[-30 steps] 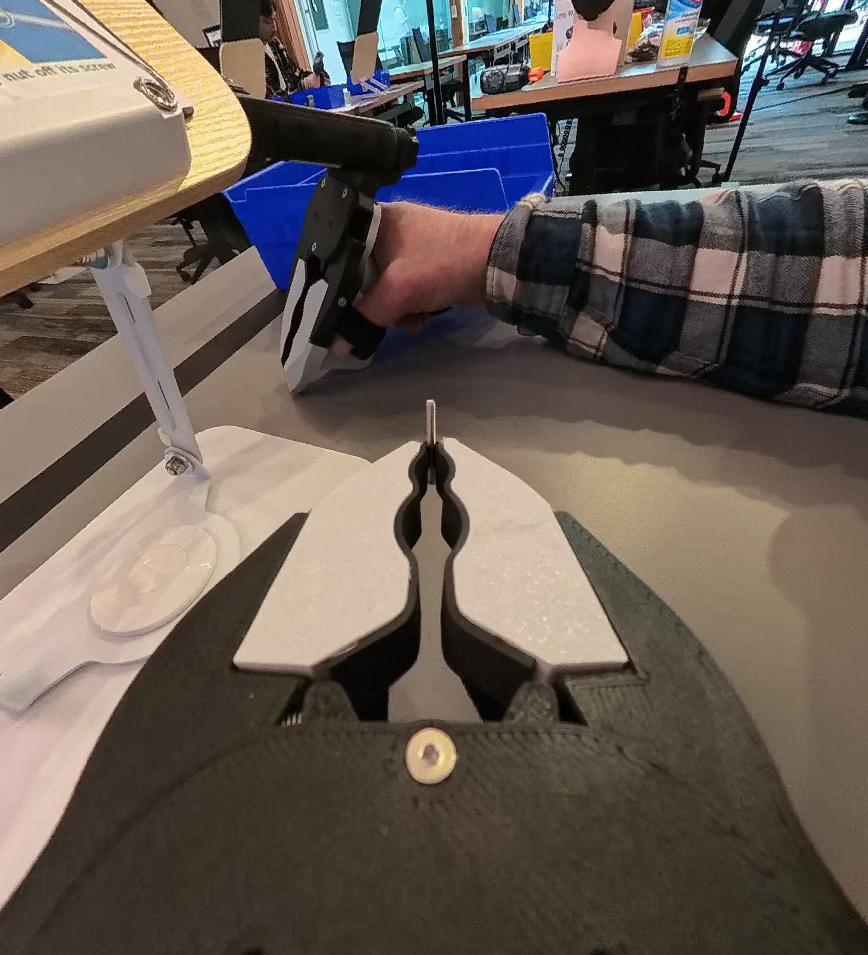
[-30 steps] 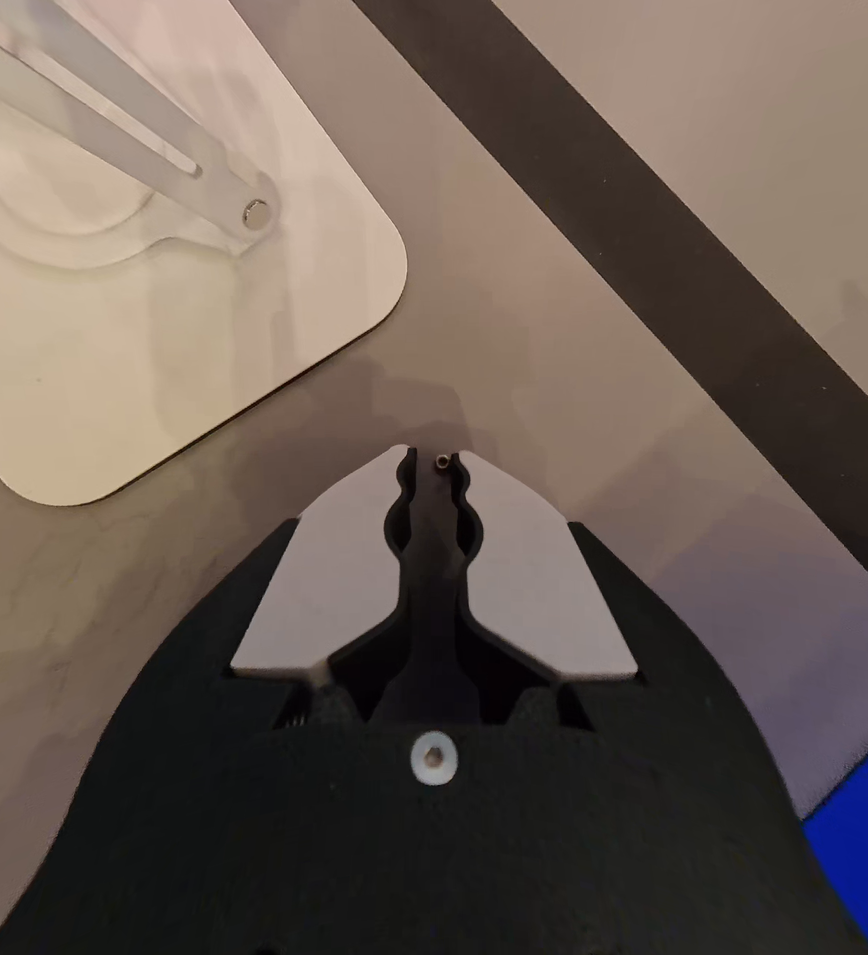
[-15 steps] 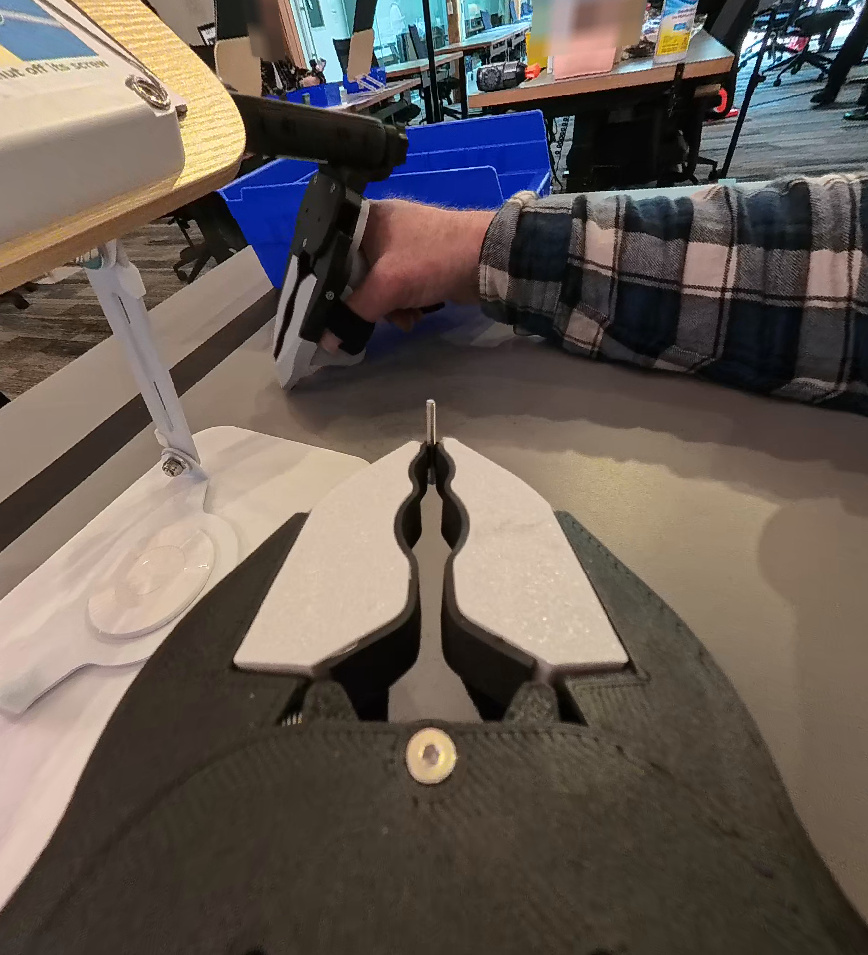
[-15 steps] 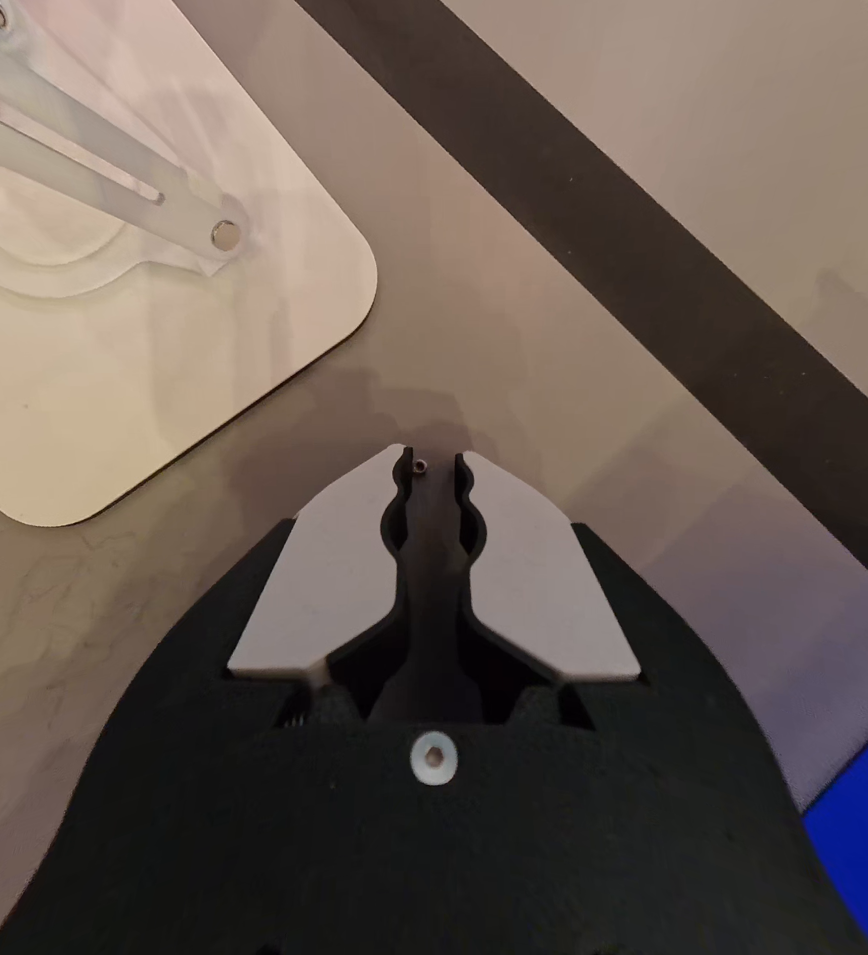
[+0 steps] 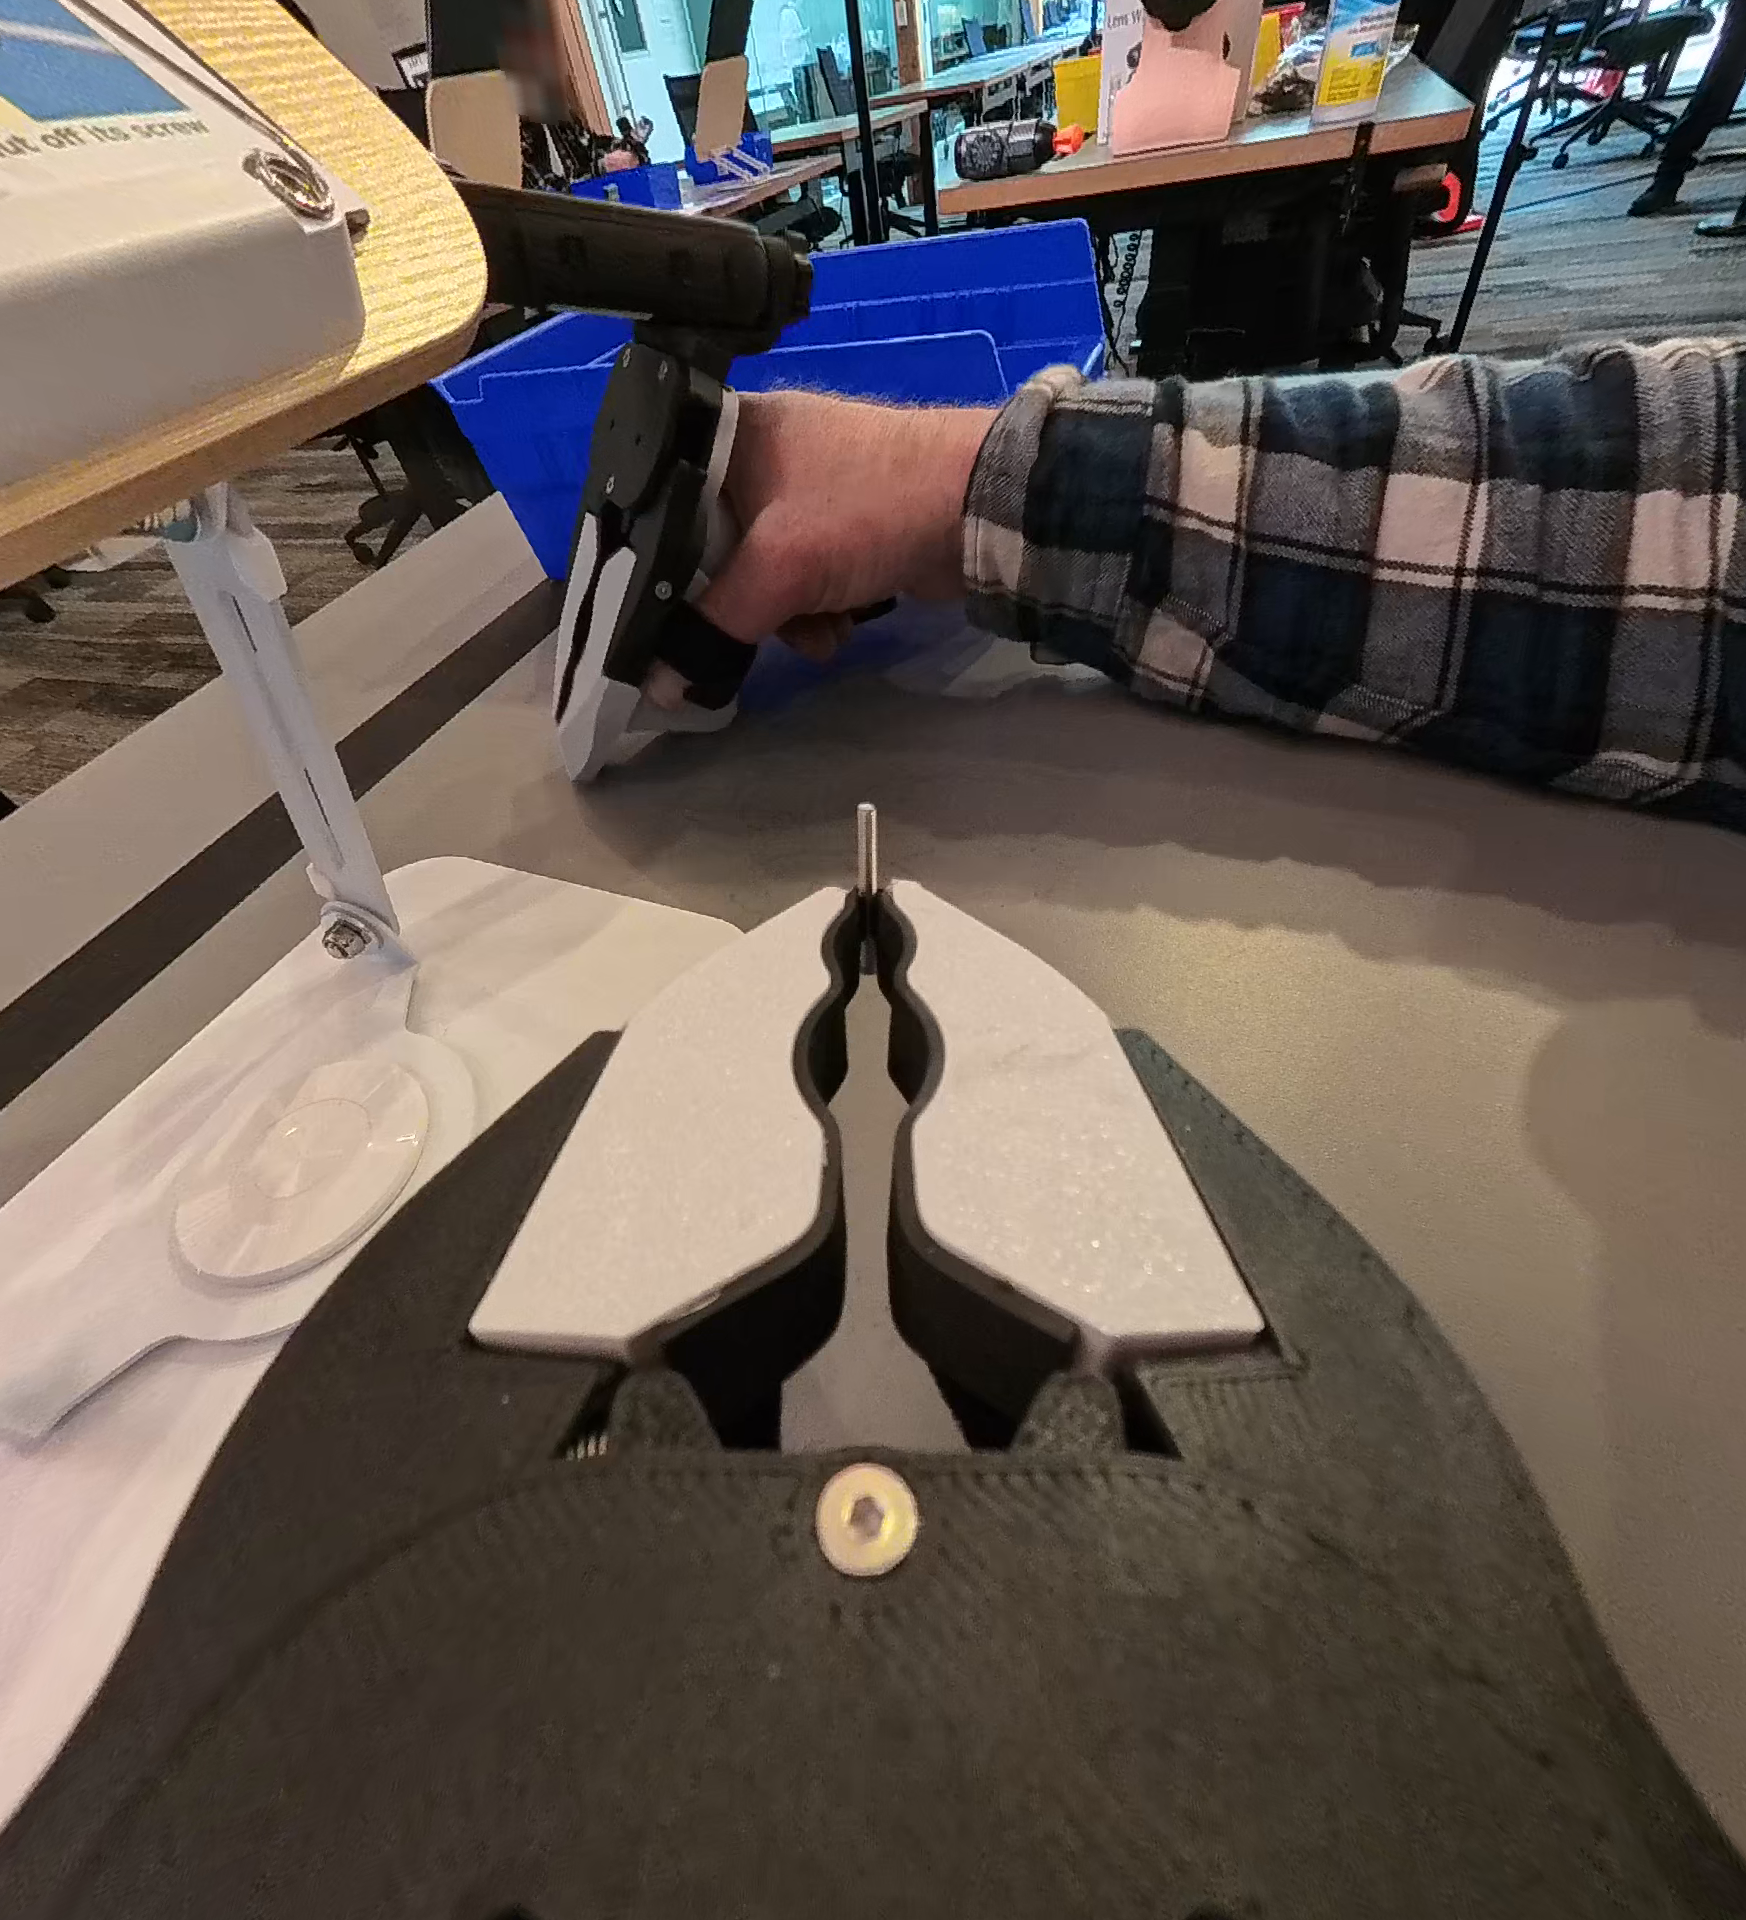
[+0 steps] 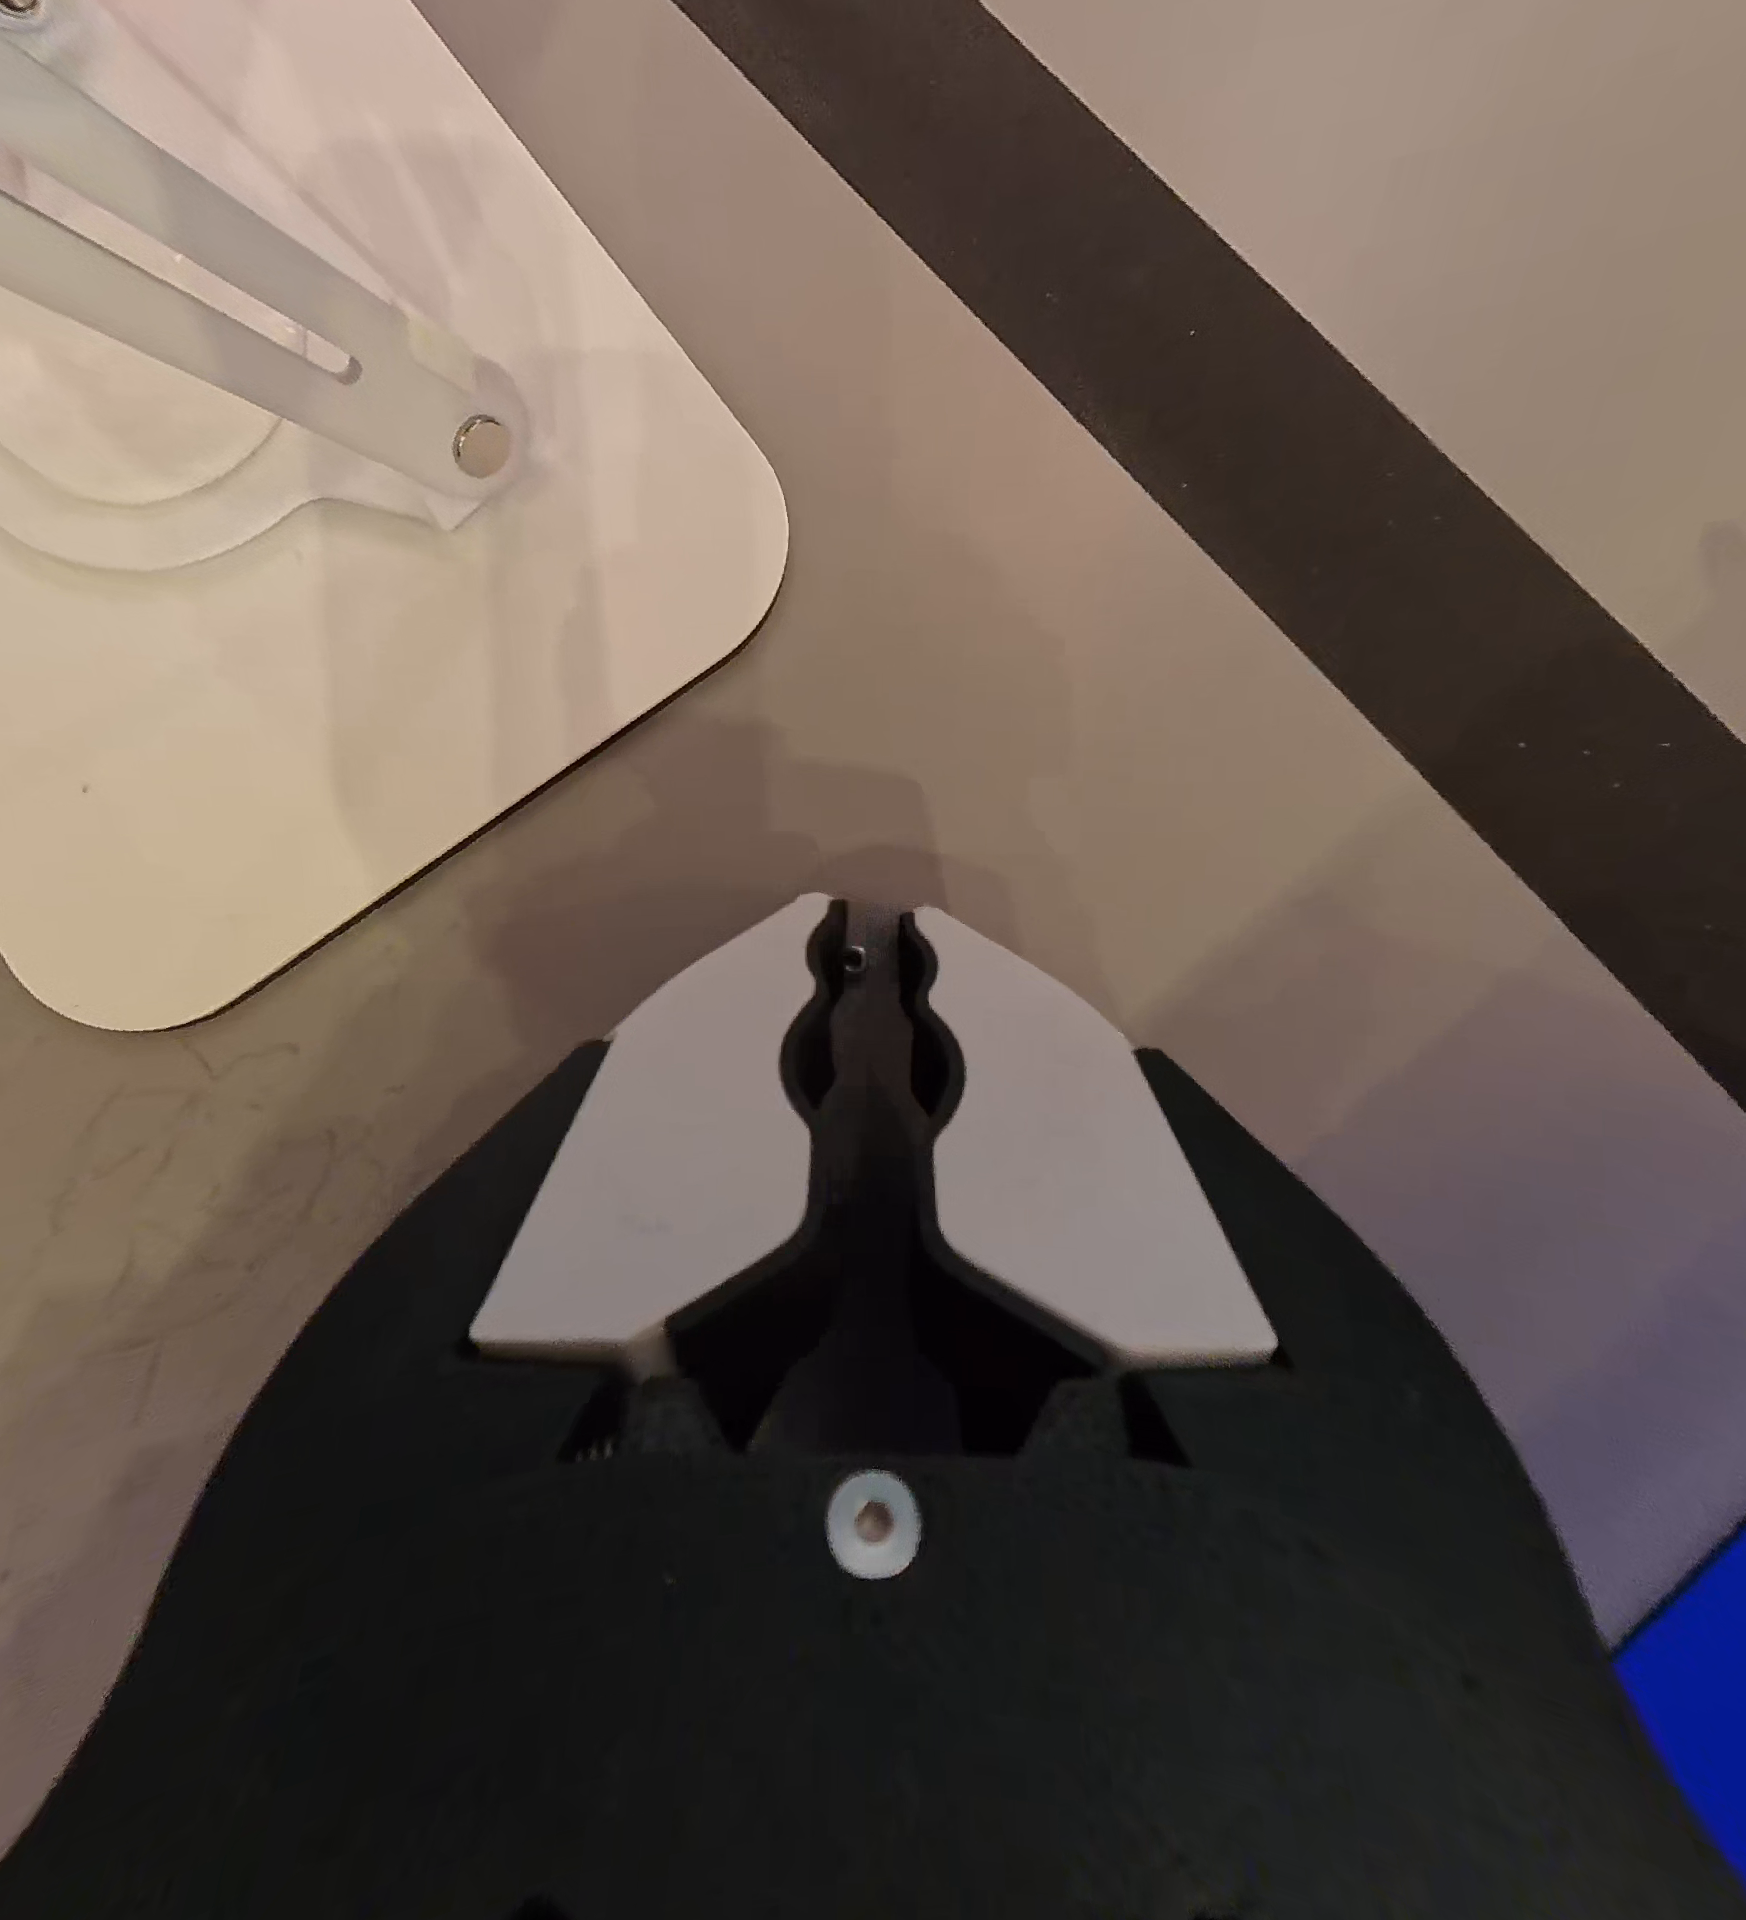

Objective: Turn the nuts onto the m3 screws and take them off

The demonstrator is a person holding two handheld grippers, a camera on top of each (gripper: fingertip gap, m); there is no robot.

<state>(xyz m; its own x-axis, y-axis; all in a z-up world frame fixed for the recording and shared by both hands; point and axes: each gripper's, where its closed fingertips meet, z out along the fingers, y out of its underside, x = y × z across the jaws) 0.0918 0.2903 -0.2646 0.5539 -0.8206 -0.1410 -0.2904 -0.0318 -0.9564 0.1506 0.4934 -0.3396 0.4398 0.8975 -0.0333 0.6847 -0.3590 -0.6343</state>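
A grey desk (image 5: pixel 1316 1039) in an open workroom, with a dark stripe across it; a blue bin (image 5: pixel 910 312) stands far beyond the jaws.

The left gripper (image 5: pixel 866 896) has its jaws clamped together on a thin metal pin (image 5: pixel 865 844); the pin stands upright out of the tips, held only by its lower end, so I judge a sideways knock could tilt it.

The right gripper (image 6: pixel 871 920), in a hand (image 5: pixel 827 520) with a plaid sleeve (image 5: pixel 1420 540), points down with its tips close to the desk; its jaws stand slightly apart; a tiny metal nut (image 6: pixel 853 957) sits between them, against the left one and clear of the other, so nothing is gripped.

A white base plate (image 6: pixel 225 727) lies left of both jaws.
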